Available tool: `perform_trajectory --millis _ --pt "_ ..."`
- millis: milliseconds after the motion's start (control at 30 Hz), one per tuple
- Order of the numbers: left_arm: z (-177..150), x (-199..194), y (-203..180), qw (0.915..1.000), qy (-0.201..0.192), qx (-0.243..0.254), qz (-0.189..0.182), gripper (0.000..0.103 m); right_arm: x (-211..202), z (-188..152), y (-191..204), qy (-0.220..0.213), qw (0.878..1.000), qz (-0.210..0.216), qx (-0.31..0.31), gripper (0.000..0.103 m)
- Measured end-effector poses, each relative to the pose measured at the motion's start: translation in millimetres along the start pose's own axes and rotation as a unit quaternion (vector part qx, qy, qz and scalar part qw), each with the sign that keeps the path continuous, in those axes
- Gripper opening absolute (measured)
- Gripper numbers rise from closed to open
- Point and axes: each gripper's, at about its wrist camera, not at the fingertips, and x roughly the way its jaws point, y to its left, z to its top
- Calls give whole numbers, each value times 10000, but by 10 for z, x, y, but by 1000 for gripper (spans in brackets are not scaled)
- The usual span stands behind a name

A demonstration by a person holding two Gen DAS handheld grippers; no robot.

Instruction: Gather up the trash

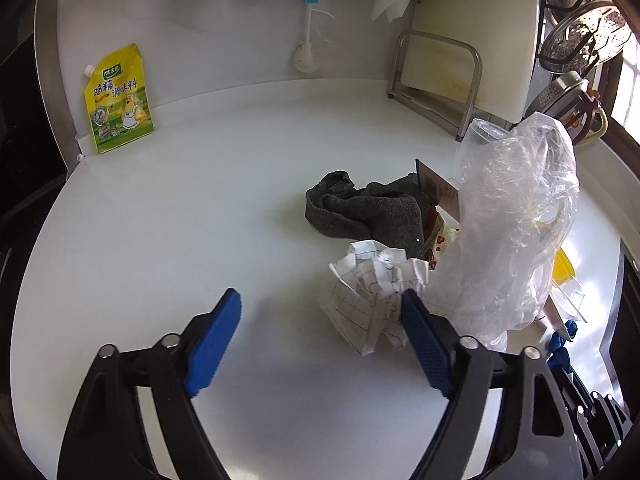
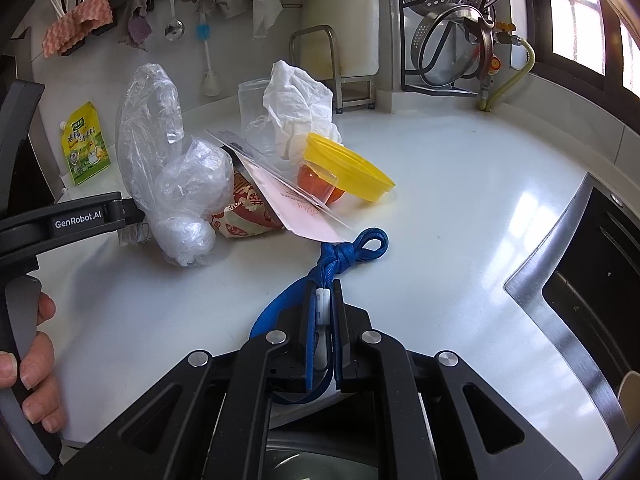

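"genrobot.ai" marks left gripper arm.

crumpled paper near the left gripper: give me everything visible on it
The crumpled paper is a white sheet with a blue grid and some handwriting, wadded into a loose, creased ball. It lies on the white counter, in front of the dark grey cloth and beside the clear plastic bag, apparently touching both. The left gripper is open; its right finger overlaps the paper's edge, but contact is unclear. Hidden in the right wrist view.
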Motion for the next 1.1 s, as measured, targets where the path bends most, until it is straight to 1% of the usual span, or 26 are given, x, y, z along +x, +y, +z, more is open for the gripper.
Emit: perform_trajectory --millis 33,100,133,200,267,367,533,667,733,900,967,1033,1100 --pt "6 0 -4 10000 -20 12 -34 64 -4 -3 -1 2 10000 3 0 7" --pt "9 -11 -12 9999 -55 42 -130 43 -5 -4 3 3 10000 3 -3 7" --pt "8 -18 -14 9998 -71 56 -161 37 -5 -3 3 1 10000 1 -3 7" --pt "-6 -46 -9 9997 -114 74 -210 17 -6 -4 1 -7 10000 11 -4 7" --pt "-31 -84 14 9996 -159 85 -196 8 -11 -9 0 -22 10000 20 -24 7" --pt "-88 -150 75 9995 -201 73 -228 5 -22 -19 5 -37 10000 4 -48 7" --pt "-206 -382 141 9988 -441 162 -129 5 -76 -45 6 -47 10000 7 -58 7" --pt "-265 -489 165 9982 -537 249 -113 5 -112 -57 5 -60 10000 -25 -52 7" --pt "-251 -437 161 9985 -445 317 -96 5 -126 -54 0 -70 10000 -25 -30 7" --pt "-201 -270 185 9992 -107 296 -241 5 -168 -34 -6 -97 9999 28 -2 7" --pt "-192 -253 178 9992 -93 291 -247 7 -173 -31 -6 -99 9999 63 20 7" --pt "-180 -239 155 9991 -74 326 -252 19 -172 -34 -5 -103 9999 78 22 7" --pt "-178 -240 128 9990 -103 346 -261 52 -164 -35 -5 -100 9999 100 21 7"
